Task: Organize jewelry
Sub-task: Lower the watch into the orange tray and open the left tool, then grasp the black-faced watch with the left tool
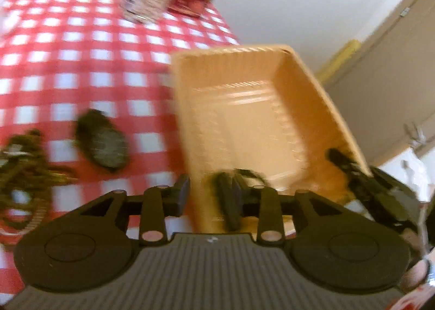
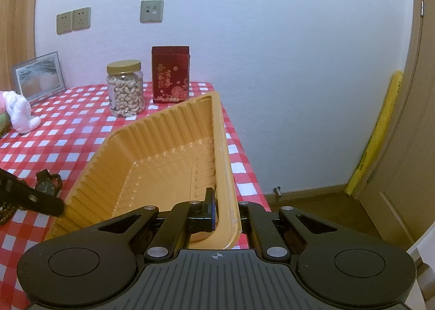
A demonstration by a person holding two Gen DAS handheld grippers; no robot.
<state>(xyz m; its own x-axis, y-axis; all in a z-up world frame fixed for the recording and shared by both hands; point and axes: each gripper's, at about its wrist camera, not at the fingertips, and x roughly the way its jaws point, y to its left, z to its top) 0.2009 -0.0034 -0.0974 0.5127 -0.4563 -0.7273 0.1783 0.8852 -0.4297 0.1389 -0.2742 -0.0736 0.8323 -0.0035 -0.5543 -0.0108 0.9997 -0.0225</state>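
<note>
An empty orange plastic tray (image 1: 244,108) (image 2: 163,152) is held tilted above the red checked table. My right gripper (image 2: 223,209) is shut on the tray's right rim; it also shows in the left wrist view (image 1: 353,171). My left gripper (image 1: 209,195) straddles the tray's near left wall with one finger inside and one outside; its finger (image 2: 35,198) shows beside the tray in the right wrist view. The left view is blurred. A dark watch (image 1: 103,144) (image 2: 47,183) and a beaded bracelet (image 1: 24,174) (image 2: 6,212) lie on the cloth left of the tray.
A jar of cashews (image 2: 125,88) and a red box (image 2: 170,74) stand at the table's back. A picture frame (image 2: 38,77) and a pink-white plush toy (image 2: 19,112) are at back left. The table's right edge drops to the floor by the white wall.
</note>
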